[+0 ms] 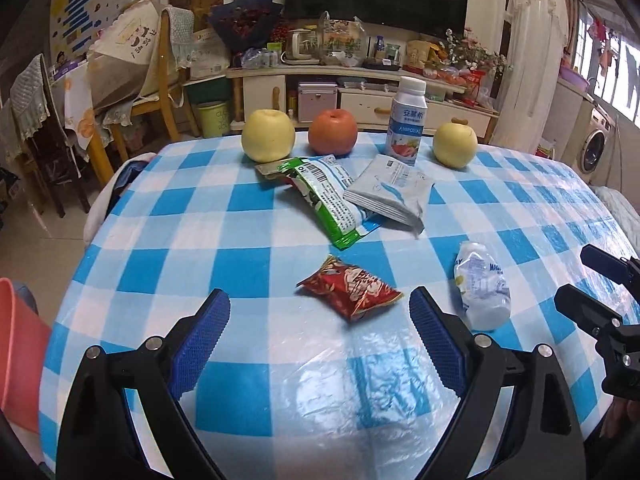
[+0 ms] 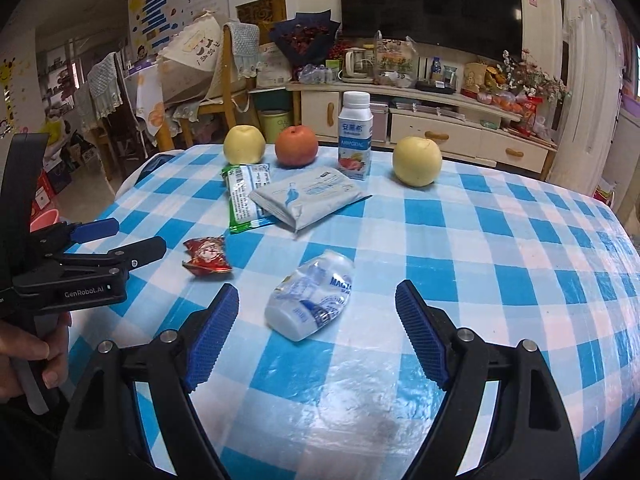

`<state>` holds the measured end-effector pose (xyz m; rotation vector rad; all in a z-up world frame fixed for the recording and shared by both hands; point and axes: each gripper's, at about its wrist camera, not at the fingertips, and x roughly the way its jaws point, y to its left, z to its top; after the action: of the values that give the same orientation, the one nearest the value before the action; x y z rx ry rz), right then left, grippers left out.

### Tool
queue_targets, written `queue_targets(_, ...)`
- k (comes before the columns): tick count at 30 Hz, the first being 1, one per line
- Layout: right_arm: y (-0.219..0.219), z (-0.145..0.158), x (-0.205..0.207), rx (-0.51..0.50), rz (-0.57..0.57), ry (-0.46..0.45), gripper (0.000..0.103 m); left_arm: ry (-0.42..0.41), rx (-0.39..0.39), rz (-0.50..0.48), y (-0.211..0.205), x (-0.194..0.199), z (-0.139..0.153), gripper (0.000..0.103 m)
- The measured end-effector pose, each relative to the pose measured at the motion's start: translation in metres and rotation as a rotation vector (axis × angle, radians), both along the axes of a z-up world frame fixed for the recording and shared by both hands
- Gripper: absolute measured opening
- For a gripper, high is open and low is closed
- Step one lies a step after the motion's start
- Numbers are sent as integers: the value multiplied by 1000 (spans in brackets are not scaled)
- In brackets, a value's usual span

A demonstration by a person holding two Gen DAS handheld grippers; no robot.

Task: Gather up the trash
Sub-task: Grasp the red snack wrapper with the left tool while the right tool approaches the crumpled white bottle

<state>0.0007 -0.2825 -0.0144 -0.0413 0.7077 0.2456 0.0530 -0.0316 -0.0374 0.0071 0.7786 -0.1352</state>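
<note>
Both grippers hover released, nothing grasped; the red snack wrapper (image 1: 349, 293) lies just ahead between the left gripper (image 1: 320, 320) jaws; the crushed bottle (image 2: 310, 295) between the right gripper (image 2: 317, 312) jaws; next, likely lower and clench.

Both fisheye views are evenly lit by soft daylight; in the left wrist view a window (image 1: 612, 76) at two o'clock is blown out white. The glossy checked tablecloth (image 1: 280, 216) throws pale glare at six o'clock in each frame. Shadows are faint. Straight lines bow toward the rims, corners go black, and distant furniture looks slightly soft
</note>
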Motion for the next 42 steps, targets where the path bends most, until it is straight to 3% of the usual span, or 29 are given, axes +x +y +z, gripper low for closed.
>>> queue_targets(9,0,-23,29,29,-7,65,83,91,-65,1,-10,31,-32,90)
queue_targets(21,11,-46,47,48,-1,137,83,147,-72,19,-21,54,-46,90)
queue_targets(33,16,-51,53,37,-2,154,84,166,-73,40,-21,59,-56,90)
queue_targets(42,21,-57,59,11,-6,168,86,145,-51,38,-24,58,-57,83)
